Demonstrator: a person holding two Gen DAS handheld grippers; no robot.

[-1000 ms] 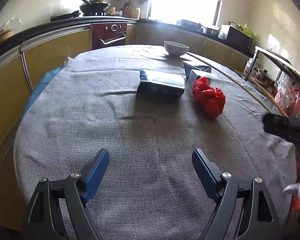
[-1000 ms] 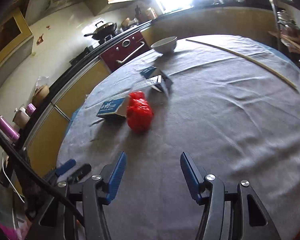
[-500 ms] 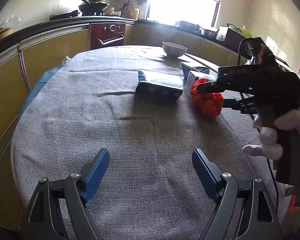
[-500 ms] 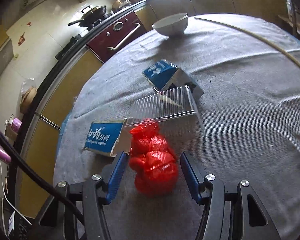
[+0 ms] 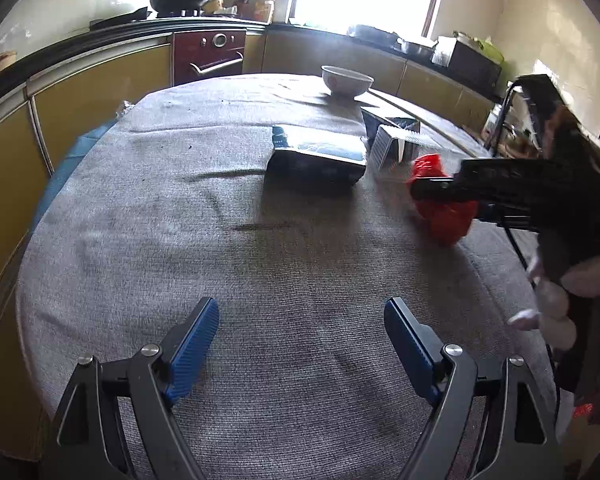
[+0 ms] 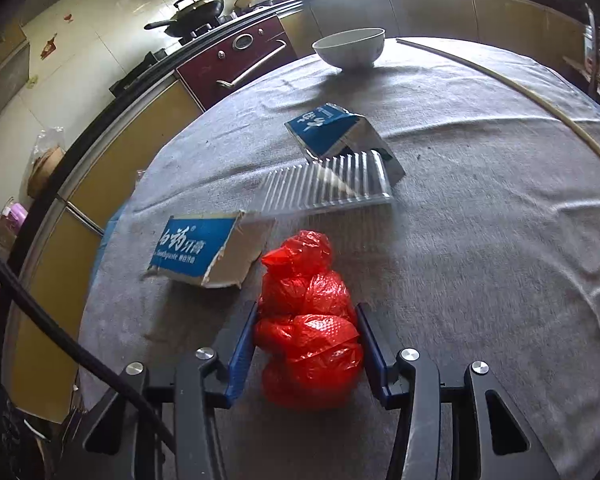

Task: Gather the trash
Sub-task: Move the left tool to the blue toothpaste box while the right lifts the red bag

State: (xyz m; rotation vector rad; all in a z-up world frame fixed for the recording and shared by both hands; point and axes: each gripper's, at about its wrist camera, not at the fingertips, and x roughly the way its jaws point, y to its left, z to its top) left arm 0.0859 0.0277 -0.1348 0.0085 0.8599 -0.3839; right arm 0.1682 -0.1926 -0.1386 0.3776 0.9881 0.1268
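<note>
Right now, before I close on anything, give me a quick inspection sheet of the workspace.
Surface: round table under a grey cloth, wrinkled; a pale thin stick lies along the far right.
Job's things: red plastic bag, knotted; torn blue toothpaste box to its left; clear ribbed plastic tray behind it, lying over a second blue carton.
Clutter: white bowl at the far edge.
Grippers: right gripper straddles the bag, pads at its sides, firm grip unclear; left gripper open over bare cloth.
Cables: black cable crossing the right wrist view, lower left.
Surroundings: yellow cabinets, red oven, wok on the stove.
</note>
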